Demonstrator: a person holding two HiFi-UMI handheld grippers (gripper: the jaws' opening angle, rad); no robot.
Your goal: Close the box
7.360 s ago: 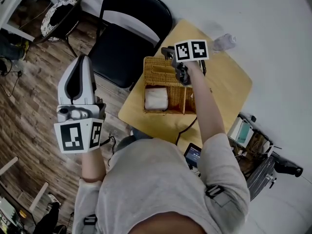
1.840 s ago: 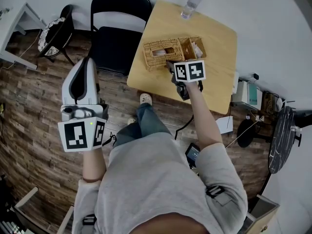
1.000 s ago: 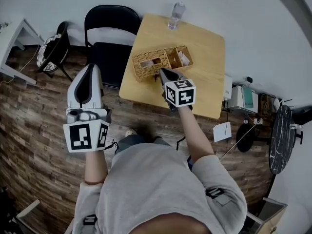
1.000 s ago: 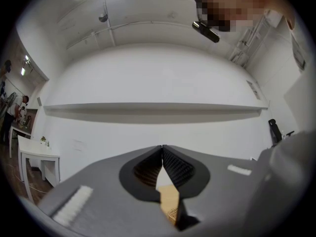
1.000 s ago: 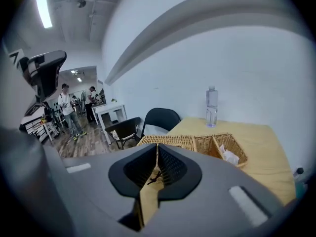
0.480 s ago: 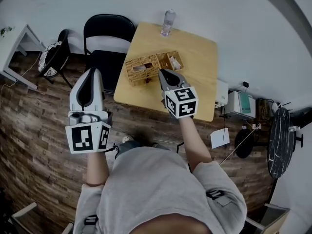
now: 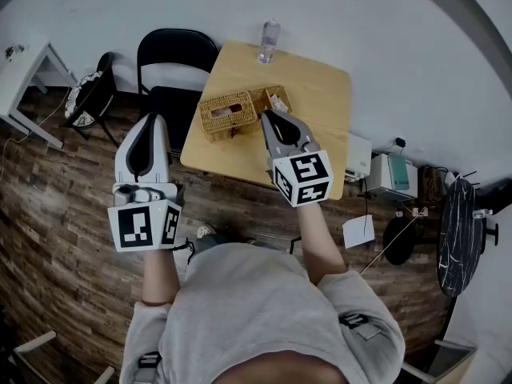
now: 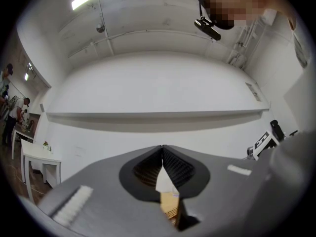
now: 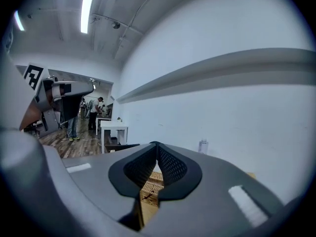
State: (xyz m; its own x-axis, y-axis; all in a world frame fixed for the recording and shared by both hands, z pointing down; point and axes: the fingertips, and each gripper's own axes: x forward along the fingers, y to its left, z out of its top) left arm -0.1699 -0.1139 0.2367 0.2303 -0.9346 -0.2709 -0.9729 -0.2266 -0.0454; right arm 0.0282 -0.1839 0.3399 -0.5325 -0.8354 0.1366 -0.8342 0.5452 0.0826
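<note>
Found the left gripper [image 7: 150,120] held up over the wooden floor [image 7: 56,206], to the left of the table [image 7: 320,86] and well apart from it. Noted in the left gripper view: fingers [image 8: 146,168] clenched, tips touching, nothing grasped. Saw only a sliver of tabletop and wicker through the narrow slot below the tips.

Found the right gripper [image 7: 270,117] held up over the near part of the table, tips pointing toward the box [image 7: 228,112]. Noted in the right gripper view: fingers [image 9: 174,166] clenched, tips together, nothing grasped. Saw wicker through the slot beneath them, lower down. No contact with the box observed.

Located the box on the table, toward its left side, between the bottle [image 7: 269,40] and the near edge. Recorded a slotted wicker part at the left and a smaller open compartment at the right holding something white [image 7: 276,100]. Touched by neither gripper. Unable to tell whether the slotted part sits fully down.

Recorded the bottle upright at the table's far edge by the wall, and a black chair [image 7: 172,62] just beside the table's left side.
</note>
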